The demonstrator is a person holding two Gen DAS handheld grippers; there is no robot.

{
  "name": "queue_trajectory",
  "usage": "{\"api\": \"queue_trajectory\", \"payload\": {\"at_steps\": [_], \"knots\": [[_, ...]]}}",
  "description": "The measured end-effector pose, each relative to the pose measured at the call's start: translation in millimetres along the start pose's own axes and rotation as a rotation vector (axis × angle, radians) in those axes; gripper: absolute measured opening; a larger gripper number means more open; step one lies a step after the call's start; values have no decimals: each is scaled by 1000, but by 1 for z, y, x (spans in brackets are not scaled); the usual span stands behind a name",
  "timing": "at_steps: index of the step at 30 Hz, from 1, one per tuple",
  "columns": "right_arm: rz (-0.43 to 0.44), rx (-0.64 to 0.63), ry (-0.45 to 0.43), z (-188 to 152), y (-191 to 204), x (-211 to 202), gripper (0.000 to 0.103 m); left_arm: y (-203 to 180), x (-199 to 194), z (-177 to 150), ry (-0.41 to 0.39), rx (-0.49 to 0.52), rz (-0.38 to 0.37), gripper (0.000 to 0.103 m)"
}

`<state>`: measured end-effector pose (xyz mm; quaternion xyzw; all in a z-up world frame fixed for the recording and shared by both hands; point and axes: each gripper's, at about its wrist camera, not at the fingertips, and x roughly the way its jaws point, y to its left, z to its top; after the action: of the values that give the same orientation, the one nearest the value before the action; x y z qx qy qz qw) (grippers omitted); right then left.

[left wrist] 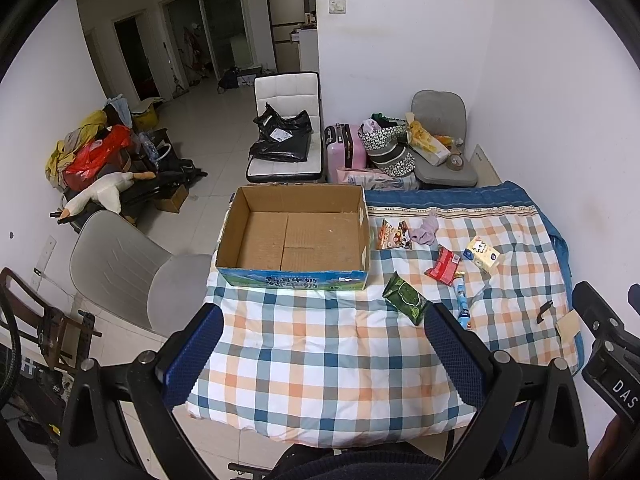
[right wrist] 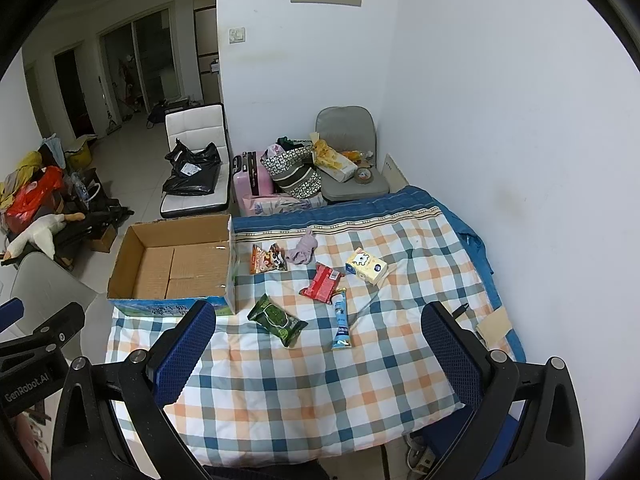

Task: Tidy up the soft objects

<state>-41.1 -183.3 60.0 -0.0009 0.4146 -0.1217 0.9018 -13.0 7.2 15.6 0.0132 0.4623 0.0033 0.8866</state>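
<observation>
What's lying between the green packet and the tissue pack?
In the right wrist view, the red packet and the top of the blue tube lie between the green packet and the tissue pack.

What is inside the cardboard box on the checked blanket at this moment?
The cardboard box holds no objects: only its bare folded bottom flaps show. The strip of floor behind its near wall is hidden in both views. The soft packs and the purple cloth lie outside on the blanket.

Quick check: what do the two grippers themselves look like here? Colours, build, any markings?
Both match: black frames with silver bolts, and two wide fingers faced with blue textured pads. The left gripper shows white "GenRobot.AI" lettering on its body in the right wrist view; the right gripper shows "DAS" in the left wrist view. No cables visible.
</observation>
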Motion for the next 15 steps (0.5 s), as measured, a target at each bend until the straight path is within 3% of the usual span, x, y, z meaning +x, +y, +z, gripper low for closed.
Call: {"api": "queue_trajectory", "payload": {"at_steps": [9, 15], "knots": [[-2, 6, 4, -1, -1, 2, 103, -2, 6, -3, 3, -4, -4, 103], [-11, 61, 49, -4, -27, 37, 103, -20, 36, 7, 27, -5, -29, 103]]}}
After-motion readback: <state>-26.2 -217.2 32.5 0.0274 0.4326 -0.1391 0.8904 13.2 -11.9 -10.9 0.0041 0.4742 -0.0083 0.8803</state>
